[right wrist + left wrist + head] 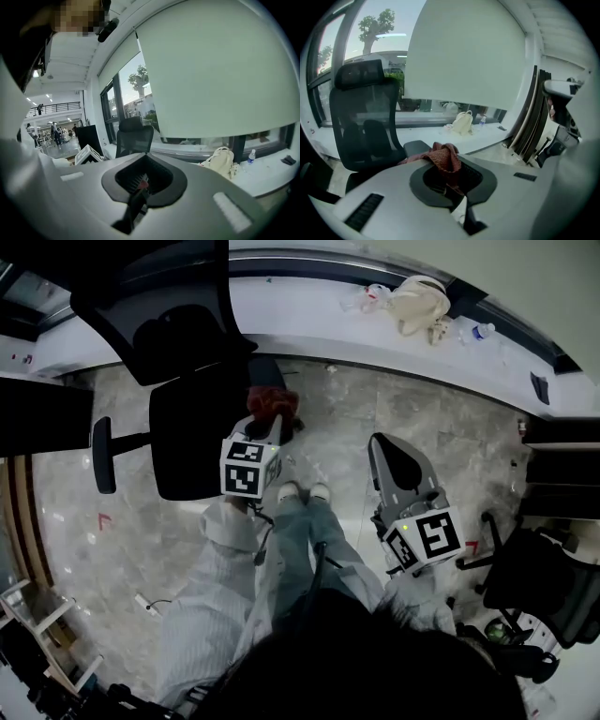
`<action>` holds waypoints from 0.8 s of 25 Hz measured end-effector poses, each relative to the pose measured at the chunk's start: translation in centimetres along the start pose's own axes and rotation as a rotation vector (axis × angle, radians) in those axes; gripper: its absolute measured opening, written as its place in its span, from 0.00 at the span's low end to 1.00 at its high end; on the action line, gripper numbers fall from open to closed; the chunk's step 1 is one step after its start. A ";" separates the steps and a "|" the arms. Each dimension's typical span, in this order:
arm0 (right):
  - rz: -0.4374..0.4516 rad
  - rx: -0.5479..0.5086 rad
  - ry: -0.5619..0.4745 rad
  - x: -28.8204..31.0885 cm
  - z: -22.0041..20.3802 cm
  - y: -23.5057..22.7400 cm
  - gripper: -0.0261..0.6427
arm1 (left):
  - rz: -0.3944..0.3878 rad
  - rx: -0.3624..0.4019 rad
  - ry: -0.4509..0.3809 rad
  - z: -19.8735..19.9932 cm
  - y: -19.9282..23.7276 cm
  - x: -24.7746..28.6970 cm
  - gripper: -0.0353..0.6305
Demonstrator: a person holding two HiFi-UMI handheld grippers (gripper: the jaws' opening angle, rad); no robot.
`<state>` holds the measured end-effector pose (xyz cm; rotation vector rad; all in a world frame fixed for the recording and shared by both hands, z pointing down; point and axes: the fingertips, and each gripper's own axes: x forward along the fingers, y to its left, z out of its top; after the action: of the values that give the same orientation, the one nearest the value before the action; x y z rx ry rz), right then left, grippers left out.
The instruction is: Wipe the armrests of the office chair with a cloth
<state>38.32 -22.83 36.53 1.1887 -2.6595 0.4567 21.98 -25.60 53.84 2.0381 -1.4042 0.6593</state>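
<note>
Clenched fingers on the left gripper [452,187] pinch a rust-red cloth [446,158]. It is a coarse, nubbly weave, bunched into a crumpled lump that rises above the fingers and trails off to the left. The cloth hangs at the right-hand edge of the black office chair [187,442], just past its seat. The chair has a mesh back and a headrest. In the left gripper view a dark near armrest [416,147] shows directly behind the cloth, but whether the fabric touches it cannot be made out. From the head view that armrest is covered by the gripper and the cloth. Only the far armrest [103,456] shows plainly there, standing out from the seat on its stalk.

The right gripper [141,186] is held off to the side over the floor [337,418], well apart from the chair, its fingers drawn together on nothing.

A cream bag [419,301] and a small bottle [478,331] sit on the white counter [309,320] along the window. A second dark chair [534,587] is cut off at the right edge.
</note>
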 end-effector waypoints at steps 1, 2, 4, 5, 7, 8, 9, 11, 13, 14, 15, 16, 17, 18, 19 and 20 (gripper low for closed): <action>-0.004 0.007 0.011 0.2 -0.6 -0.3 0.04 | 0.006 0.008 0.028 -1.1 0.4 1.2 0.07; -0.007 0.014 0.021 0.4 -1.1 -0.6 0.04 | 0.016 0.018 0.050 -2.0 1.0 2.2 0.07; -0.012 0.025 0.040 0.9 -2.1 -1.0 0.04 | 0.043 0.031 0.078 -3.2 2.4 3.9 0.07; -0.016 0.029 0.050 1.2 -2.6 -1.3 0.04 | 0.054 0.030 0.083 -3.5 3.3 4.6 0.07; -0.027 0.036 0.069 1.6 -3.4 -1.9 0.04 | 0.066 0.023 0.079 -3.2 4.8 5.8 0.07; -0.034 0.039 0.078 1.8 -3.7 -2.1 0.04 | 0.073 0.027 0.074 -2.8 5.5 6.4 0.07; -0.040 0.041 0.085 2.0 -4.0 -2.4 0.04 | 0.084 0.038 0.070 -2.2 6.2 7.0 0.07; -0.052 0.048 0.098 2.4 -4.5 -2.9 0.04 | 0.112 0.059 0.062 -1.0 7.7 8.5 0.07; -0.061 0.063 0.111 2.7 -4.9 -3.3 0.04 | 0.132 0.070 0.063 0.1 9.1 9.9 0.07; -0.062 0.067 0.117 2.8 -5.1 -3.3 0.04 | 0.140 0.079 0.070 0.6 9.7 10.6 0.07; -0.062 0.067 0.123 2.9 -5.3 -3.3 0.04 | 0.149 0.094 0.080 1.1 10.3 11.2 0.07; -0.060 0.065 0.127 3.1 -5.4 -3.3 0.04 | 0.160 0.109 0.089 1.6 10.9 11.7 0.07; -0.059 0.062 0.129 3.2 -5.4 -3.3 0.04 | 0.167 0.118 0.099 2.0 11.4 12.0 0.07; -0.059 0.061 0.128 3.2 -5.4 -3.3 0.04 | 0.169 0.121 0.109 2.2 11.6 12.2 0.07; -0.058 0.060 0.124 3.2 -5.4 -3.2 0.04 | 0.165 0.122 0.119 2.3 11.7 12.3 0.07; -0.057 0.060 0.118 3.1 -5.3 -3.1 0.04 | 0.155 0.125 0.130 2.1 11.5 12.1 0.07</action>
<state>38.82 -25.04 43.01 1.2109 -2.5223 0.5824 15.28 -38.35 62.56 1.9543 -1.4874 0.9504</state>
